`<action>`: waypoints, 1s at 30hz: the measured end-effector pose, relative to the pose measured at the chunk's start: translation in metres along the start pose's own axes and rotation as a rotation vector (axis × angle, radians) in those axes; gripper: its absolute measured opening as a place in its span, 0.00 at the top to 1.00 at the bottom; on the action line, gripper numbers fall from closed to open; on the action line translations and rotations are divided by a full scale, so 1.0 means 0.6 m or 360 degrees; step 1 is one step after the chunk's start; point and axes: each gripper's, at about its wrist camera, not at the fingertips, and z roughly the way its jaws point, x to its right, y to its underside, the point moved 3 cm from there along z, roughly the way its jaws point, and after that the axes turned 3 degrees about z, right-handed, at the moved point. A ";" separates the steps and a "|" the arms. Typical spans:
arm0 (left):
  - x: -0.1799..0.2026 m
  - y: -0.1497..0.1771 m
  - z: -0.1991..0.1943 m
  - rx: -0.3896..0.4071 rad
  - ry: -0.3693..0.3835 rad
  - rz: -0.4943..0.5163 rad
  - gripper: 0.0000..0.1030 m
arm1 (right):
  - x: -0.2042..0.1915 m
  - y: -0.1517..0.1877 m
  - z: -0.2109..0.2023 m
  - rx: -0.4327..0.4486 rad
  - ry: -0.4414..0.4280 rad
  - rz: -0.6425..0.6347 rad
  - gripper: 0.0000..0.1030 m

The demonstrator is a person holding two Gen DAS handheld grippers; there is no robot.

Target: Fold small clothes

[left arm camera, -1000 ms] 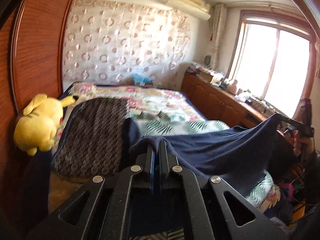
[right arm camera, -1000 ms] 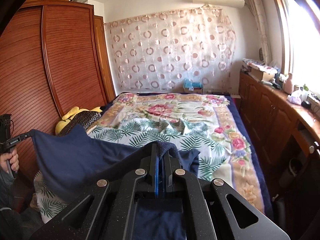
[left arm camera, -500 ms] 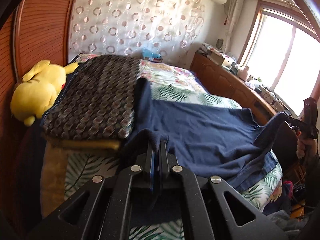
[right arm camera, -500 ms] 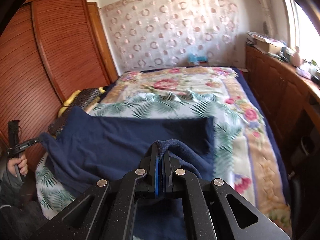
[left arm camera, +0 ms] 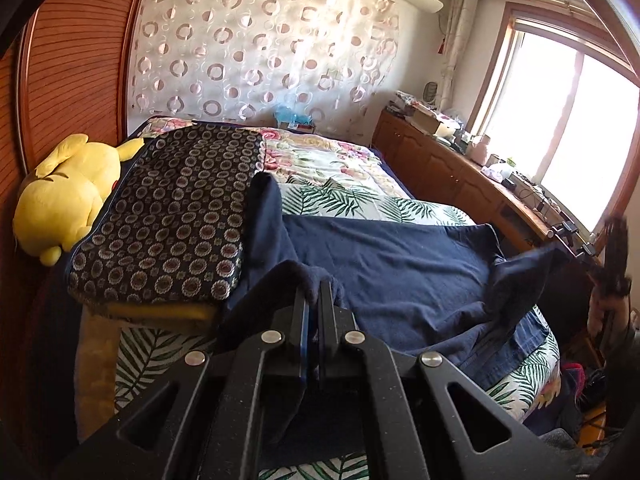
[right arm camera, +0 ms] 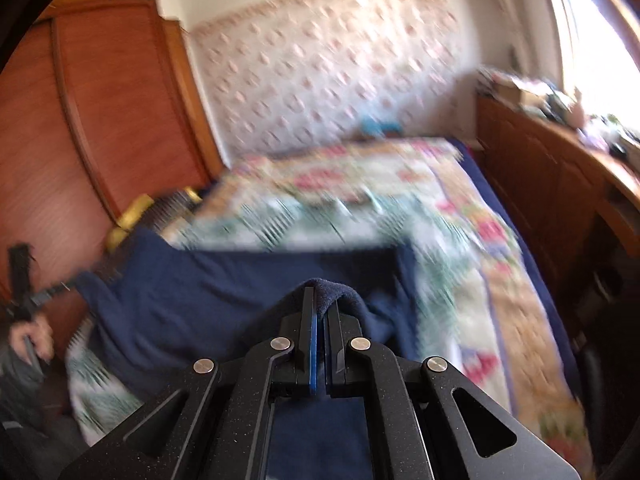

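A navy blue garment [left arm camera: 384, 268] lies spread across the near end of the bed, over the fern-print cover. My left gripper [left arm camera: 314, 300] is shut on a bunched near corner of it. My right gripper [right arm camera: 320, 308] is shut on the other near corner, and the cloth [right arm camera: 224, 292] stretches away from it to the left. The right wrist view is blurred by motion. Each gripper shows in the other's view at the far corner, the right one [left arm camera: 568, 236] and the left one [right arm camera: 52, 290].
A dark patterned cushion [left arm camera: 176, 220] lies on the bed's left side beside a yellow plush toy [left arm camera: 64, 196]. A wooden wardrobe [left arm camera: 68, 60] is on the left. A cluttered wooden cabinet [left arm camera: 452, 164] runs under the window on the right.
Both grippers have lowered the garment from hanging in the air onto the bed, where it now lies spread flat. The right gripper is still moving.
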 end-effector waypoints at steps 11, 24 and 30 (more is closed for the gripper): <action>0.016 -0.007 0.014 -0.0030 -0.0006 0.0029 0.96 | 0.059 0.094 0.084 -0.0262 0.0264 -0.0017 0.60; 0.080 -0.114 -0.014 0.0185 0.0104 0.0147 0.96 | -0.036 0.018 0.110 0.0040 0.0219 -0.0148 0.50; 0.007 -0.054 -0.015 0.0081 -0.0022 0.0037 0.96 | -0.072 0.039 0.157 -0.0017 0.0116 -0.0217 0.50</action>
